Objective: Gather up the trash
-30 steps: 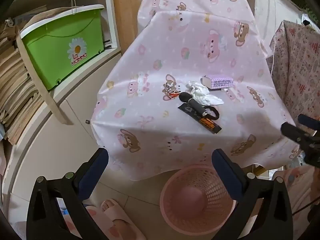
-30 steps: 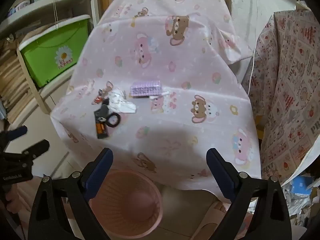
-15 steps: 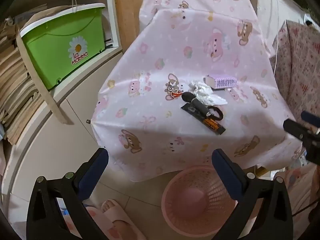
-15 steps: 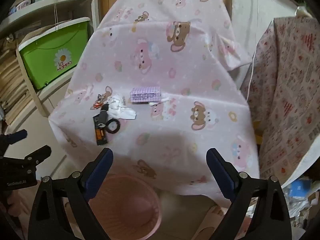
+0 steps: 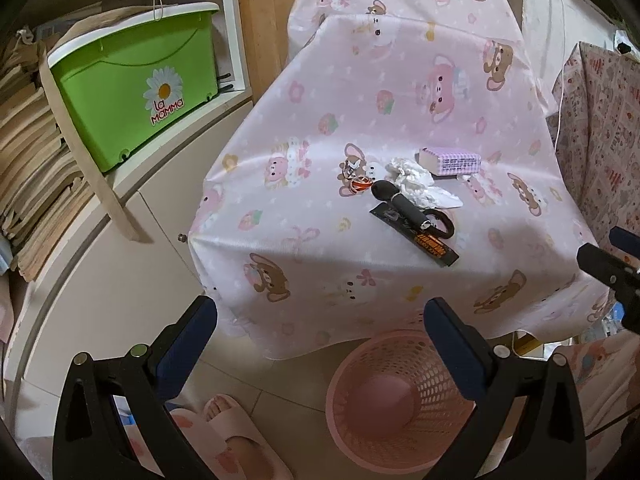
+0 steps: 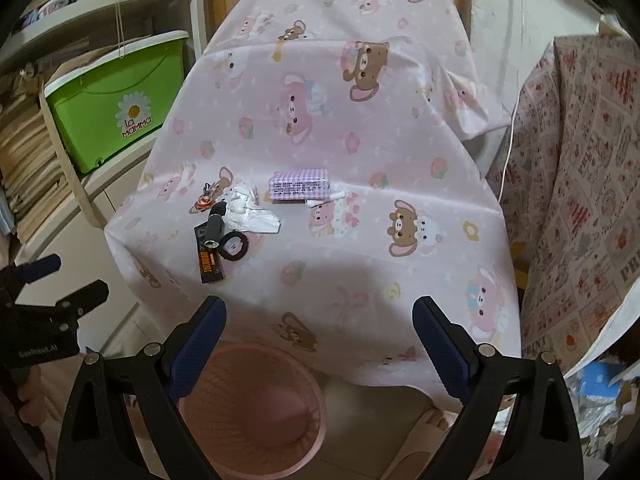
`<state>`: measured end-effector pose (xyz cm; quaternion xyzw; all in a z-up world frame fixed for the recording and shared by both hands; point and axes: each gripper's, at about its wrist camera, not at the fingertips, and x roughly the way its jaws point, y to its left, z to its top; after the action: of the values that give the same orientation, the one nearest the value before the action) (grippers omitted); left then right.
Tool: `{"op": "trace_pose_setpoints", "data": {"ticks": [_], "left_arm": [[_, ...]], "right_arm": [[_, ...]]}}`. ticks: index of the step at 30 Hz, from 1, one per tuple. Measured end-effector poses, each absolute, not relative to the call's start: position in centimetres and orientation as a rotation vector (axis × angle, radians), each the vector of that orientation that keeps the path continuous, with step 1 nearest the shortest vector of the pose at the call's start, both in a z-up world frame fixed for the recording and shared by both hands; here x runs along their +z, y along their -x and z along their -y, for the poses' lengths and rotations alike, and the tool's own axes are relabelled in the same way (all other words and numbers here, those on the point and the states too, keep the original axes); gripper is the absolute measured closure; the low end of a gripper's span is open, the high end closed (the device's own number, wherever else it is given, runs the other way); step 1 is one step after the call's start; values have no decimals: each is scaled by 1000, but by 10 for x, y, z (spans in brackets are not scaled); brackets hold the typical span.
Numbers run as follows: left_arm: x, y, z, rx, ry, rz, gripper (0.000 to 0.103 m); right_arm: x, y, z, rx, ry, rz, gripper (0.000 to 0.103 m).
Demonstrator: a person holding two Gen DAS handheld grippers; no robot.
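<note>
Two grippers up, neither holding anything: left gripper (image 5: 320, 320) and right gripper (image 6: 318, 320) both with jaws spread wide, hanging short of the near edge of the bench (image 6: 400, 240), above the pink basket (image 6: 256, 408).

Step in hand, by judgement: approach, before any first pick. Nothing gathered yet; basket looks empty in both views.

Trash on the pink cloth, left of centre: crumpled white tissue (image 6: 248, 210) touching a black flashlight (image 6: 214, 226); flat black wrapper with orange print (image 6: 209, 260) partly under the flashlight; black hair tie (image 6: 234, 245) just beside. Lilac packet (image 6: 299, 185) a little apart, with a small white stick (image 6: 326, 199) at its front edge. Small orange charm (image 6: 203, 202) at the far left of the cluster. Which of these count as trash: tissue and wrapper likely, others uncertain.

Next move, by judgement: reach forward and down over the bench edge, centre open jaws on the tissue, close lightly (soft, compressible), avoid catching the flashlight or cloth. Basket directly below the near edge, so short carry back and release.
</note>
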<state>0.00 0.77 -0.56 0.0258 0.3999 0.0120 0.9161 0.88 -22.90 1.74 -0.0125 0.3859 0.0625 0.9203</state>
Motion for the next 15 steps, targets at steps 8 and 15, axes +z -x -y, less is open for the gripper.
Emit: {"op": "trace_pose_setpoints", "data": {"ticks": [8, 15], "left_arm": [[-7, 2, -10, 41, -58, -818, 1], [-8, 2, -12, 37, -48, -828, 1]], "right_arm": [[17, -10, 238, 111, -28, -804, 7], [16, -10, 238, 90, -24, -800, 7]]}}
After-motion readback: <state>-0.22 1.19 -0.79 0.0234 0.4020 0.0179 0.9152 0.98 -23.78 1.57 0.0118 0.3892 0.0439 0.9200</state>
